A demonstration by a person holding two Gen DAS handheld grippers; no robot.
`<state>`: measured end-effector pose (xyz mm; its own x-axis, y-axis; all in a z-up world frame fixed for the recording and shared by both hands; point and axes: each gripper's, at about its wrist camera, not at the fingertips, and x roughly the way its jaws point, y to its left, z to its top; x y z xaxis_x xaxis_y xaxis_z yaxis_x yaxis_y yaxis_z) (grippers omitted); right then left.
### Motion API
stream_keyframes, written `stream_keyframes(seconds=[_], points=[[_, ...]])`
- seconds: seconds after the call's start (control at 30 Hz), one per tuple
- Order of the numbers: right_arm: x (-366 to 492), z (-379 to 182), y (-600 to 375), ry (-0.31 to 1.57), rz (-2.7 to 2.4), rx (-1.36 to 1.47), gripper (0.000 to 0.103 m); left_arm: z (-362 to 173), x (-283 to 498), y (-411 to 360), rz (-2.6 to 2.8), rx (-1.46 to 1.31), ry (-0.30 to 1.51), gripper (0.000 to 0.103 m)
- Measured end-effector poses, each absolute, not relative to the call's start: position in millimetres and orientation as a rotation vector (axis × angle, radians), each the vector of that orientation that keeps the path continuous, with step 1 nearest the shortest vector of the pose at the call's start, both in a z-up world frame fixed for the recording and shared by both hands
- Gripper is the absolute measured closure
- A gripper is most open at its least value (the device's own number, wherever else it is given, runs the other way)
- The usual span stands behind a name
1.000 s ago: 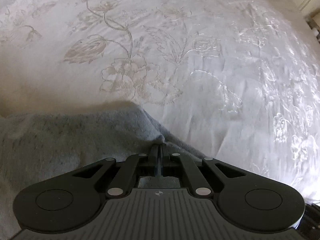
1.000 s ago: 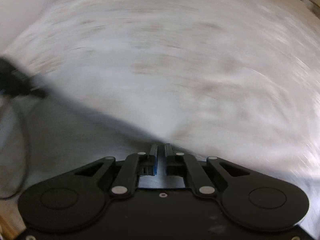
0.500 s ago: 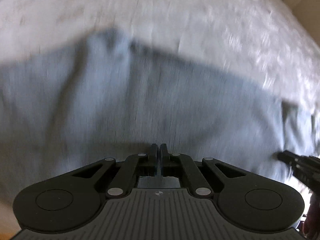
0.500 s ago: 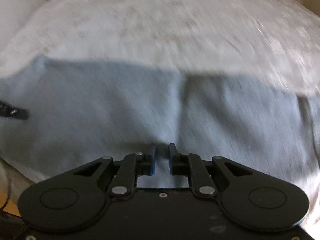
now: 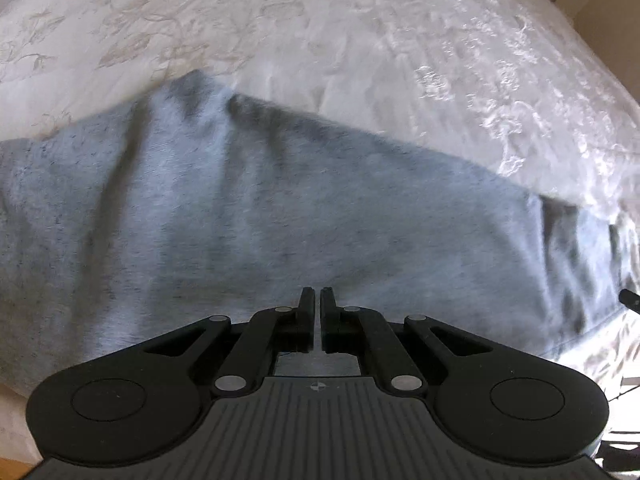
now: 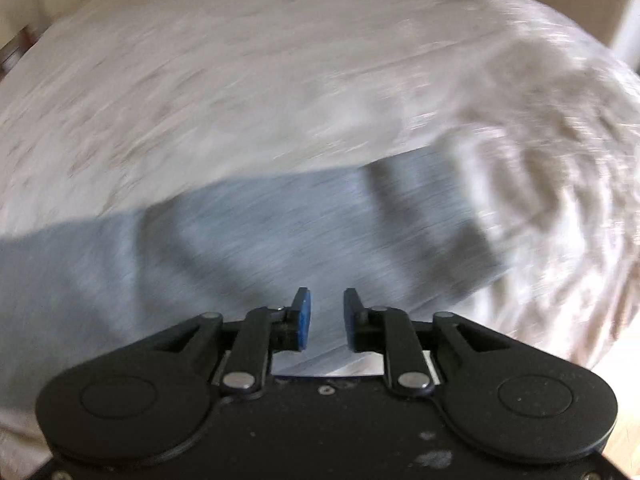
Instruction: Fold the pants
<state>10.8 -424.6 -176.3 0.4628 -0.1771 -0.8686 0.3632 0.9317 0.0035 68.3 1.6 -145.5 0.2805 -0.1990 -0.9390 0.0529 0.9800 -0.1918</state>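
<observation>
Your left gripper hangs just above the grey pants with its fingers nearly touching, a thin slit between them and nothing held. Your right gripper stands parted, also empty. The pants lie spread across the white bedspread. The left view shows folds and floral stitching sharply; the right view blurs both pants and bedspread.
</observation>
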Motion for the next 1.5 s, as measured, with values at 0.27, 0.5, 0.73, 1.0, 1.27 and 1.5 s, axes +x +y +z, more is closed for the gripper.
stream_keyframes(seconds=[0.27,0.5,0.73,1.0,1.27,1.5], points=[[59,-192,-507,1.028,-0.259,0.138,0.058,-150,62,-64,-0.126,-0.162,1.3,0.099],[95,-220,-558,1.112,-0.08,0.162,0.045,-148,56,-117,-0.094,-0.196,1.295,0.099],[106,-251,-587,1.2,0.072,0.31,0.034,-143,54,-143,-0.043,-0.199,1.283,0.099],[90,-206,-602,1.057,0.064,0.478,0.097,-139,62,-168,-0.054,-0.16,1.27,0.099],[92,-235,-615,1.148,-0.028,0.494,0.098,-157,99,-229,-0.175,-0.08,1.235,0.099],[78,-223,-636,1.121,0.035,0.523,0.045,-196,144,-249,-0.133,-0.064,1.292,0.099]])
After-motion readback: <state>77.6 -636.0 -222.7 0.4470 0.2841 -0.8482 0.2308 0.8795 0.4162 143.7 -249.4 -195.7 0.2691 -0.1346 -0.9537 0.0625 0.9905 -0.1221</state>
